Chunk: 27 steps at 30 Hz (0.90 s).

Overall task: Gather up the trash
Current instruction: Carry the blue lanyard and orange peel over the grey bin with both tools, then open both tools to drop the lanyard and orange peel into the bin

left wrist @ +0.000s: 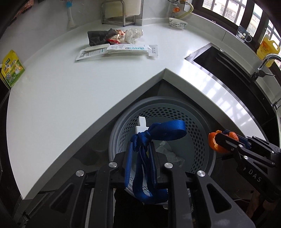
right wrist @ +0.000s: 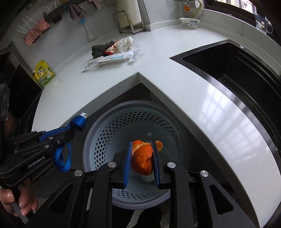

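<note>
A grey perforated trash bin (left wrist: 202, 133) (right wrist: 98, 133) stands on the floor below the counter's inner corner, with crumpled white paper (left wrist: 168, 152) inside. My left gripper (left wrist: 140, 149) is shut on a knotted blue strap with a white plastic piece (left wrist: 154, 133) and holds it over the bin; it also shows in the right wrist view (right wrist: 73, 129). My right gripper (right wrist: 142, 145) is shut on orange peel (right wrist: 142, 159) above the bin's opening; it shows in the left wrist view (left wrist: 219, 140) too. More trash lies on the counter: a flat white package (left wrist: 116, 50) (right wrist: 112, 59), a dark wrapper (left wrist: 100, 36) and crumpled paper (right wrist: 126, 43).
A white L-shaped counter (left wrist: 70, 98) (right wrist: 175, 52) surrounds the bin. A black sink (right wrist: 237, 73) with a tap (left wrist: 263, 64) is on the right. A yellow-green pouch (left wrist: 12, 68) sits at the left edge. A bowl (right wrist: 189, 22) and metal rack (left wrist: 116, 12) stand at the back.
</note>
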Tool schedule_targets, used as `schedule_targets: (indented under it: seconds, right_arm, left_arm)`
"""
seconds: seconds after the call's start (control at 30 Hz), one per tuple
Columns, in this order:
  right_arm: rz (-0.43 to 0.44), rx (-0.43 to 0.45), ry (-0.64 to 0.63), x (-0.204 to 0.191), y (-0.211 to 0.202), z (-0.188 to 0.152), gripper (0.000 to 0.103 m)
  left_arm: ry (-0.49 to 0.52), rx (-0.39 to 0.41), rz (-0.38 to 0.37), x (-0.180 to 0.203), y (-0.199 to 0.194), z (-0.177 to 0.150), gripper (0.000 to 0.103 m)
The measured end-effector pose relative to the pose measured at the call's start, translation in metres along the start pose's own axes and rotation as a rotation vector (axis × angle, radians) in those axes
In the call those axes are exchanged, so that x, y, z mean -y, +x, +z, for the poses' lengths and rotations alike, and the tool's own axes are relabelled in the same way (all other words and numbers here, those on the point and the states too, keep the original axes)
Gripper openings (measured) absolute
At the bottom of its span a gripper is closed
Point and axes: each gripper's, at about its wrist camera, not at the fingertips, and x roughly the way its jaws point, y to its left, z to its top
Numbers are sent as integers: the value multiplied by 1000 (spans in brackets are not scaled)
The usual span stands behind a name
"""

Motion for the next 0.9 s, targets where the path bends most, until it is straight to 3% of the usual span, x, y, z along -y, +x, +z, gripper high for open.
schedule_targets:
  seconds: [0.57, 0.9]
  right_arm:
    - [19, -81, 23, 1, 38, -20, 21]
    - [29, -63, 62, 8, 34, -19, 25]
  left_arm:
    - [15, -67, 24, 10, 29, -15, 19]
    - [6, -43, 43, 8, 20, -13, 22]
